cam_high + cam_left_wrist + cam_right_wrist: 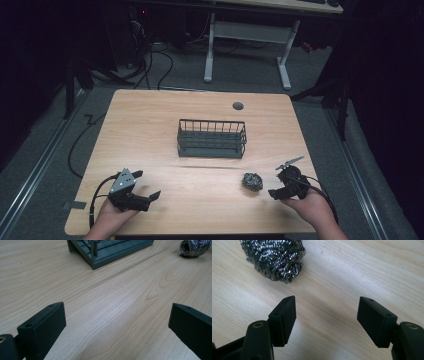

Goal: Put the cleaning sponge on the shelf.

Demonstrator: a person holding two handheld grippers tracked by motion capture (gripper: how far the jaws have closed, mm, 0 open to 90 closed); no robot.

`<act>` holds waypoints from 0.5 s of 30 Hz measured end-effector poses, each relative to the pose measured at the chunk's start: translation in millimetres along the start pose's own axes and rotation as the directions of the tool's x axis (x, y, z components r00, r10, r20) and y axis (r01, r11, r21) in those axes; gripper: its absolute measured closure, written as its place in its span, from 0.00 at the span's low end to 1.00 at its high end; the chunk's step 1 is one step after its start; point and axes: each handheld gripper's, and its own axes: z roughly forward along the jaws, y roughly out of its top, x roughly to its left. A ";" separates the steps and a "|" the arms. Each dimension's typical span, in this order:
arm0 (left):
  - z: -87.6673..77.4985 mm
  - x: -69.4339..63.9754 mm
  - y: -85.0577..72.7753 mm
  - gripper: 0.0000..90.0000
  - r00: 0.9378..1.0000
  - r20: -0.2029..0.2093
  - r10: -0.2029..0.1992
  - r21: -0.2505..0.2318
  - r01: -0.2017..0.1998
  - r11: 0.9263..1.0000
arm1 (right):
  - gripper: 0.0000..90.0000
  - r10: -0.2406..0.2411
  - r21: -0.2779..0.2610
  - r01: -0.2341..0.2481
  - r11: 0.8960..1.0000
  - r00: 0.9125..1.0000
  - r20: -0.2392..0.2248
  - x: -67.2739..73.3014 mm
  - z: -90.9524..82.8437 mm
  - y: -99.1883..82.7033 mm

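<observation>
A steel wool scourer point(252, 181) lies on the wooden table point(150, 130), right of centre near the front; it also lies ahead and left of the jaws in the right gripper view as scourer point(274, 258). My right gripper point(274, 186) sits just right of it, its jaws apart with bare wood between them point(327, 308). A dark wire basket point(212, 138) stands mid-table with nothing visible inside. My left gripper point(148, 186) rests at the front left, jaws wide over bare wood point(117, 322). In that view the basket point(110, 250) and scourer point(195, 248) lie farther off.
A round grey grommet point(238, 106) is set in the tabletop behind the basket. Beyond the table stand a white desk frame point(247, 45) and cables on the dark floor. Rails run along both sides of the table.
</observation>
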 end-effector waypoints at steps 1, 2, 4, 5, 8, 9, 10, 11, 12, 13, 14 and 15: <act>-0.1 -0.2 0.0 0.02 1.000 0.000 0.000 -0.001 0.000 1.000 | 0.35 -0.005 0.010 0.005 1.000 1.000 0.004 0.6 -0.1 0.5; -0.2 -0.3 0.0 0.02 1.000 0.000 0.001 -0.002 -0.001 1.000 | 0.35 -0.011 0.018 0.011 1.000 1.000 0.002 1.3 -0.3 1.1; -0.2 -0.4 0.0 0.02 1.000 0.000 0.002 -0.002 -0.002 1.000 | 0.35 -0.014 0.025 0.014 1.000 1.000 0.000 2.2 -0.2 1.7; -0.1 -0.4 0.1 0.02 1.000 0.002 0.001 -0.001 -0.001 1.000 | 0.34 -0.028 0.041 0.028 0.999 1.000 0.001 4.5 0.2 3.3; 0.0 -0.5 0.0 0.02 1.000 0.003 0.001 0.001 -0.001 1.000 | 0.34 -0.039 0.053 0.039 0.998 0.999 -0.001 6.7 1.1 4.7; 0.0 -0.4 0.0 0.02 1.000 0.003 0.001 0.002 -0.001 1.000 | 0.34 -0.051 0.068 0.051 0.996 0.999 -0.004 9.8 1.9 6.6; 0.0 -0.4 0.0 0.02 1.000 0.003 0.001 0.002 -0.001 1.000 | 0.34 -0.051 0.068 0.051 0.996 0.999 -0.004 9.8 1.9 6.6; 0.0 -0.3 -0.1 0.02 1.000 0.004 0.001 0.001 -0.001 1.000 | 0.33 -0.057 0.078 0.058 0.995 0.998 -0.005 13.3 2.6 8.7; 0.0 -0.1 -0.1 0.02 1.000 0.004 0.000 0.001 0.000 1.000 | 0.33 -0.063 0.085 0.063 0.994 0.998 -0.002 15.0 2.9 9.9; 0.0 -0.1 -0.1 0.02 1.000 0.004 0.000 0.001 0.000 1.000 | 0.33 -0.066 0.091 0.066 0.994 0.998 -0.010 16.5 3.3 10.9; -0.2 0.1 -0.2 0.02 1.000 0.006 -0.001 0.002 0.001 1.000 | 0.32 -0.069 0.092 0.070 0.993 0.997 -0.016 18.3 4.1 12.0; -0.2 0.1 -0.2 0.02 1.000 0.006 -0.001 0.002 0.001 1.000 | 0.32 -0.069 0.092 0.070 0.993 0.997 -0.016 18.3 4.1 12.0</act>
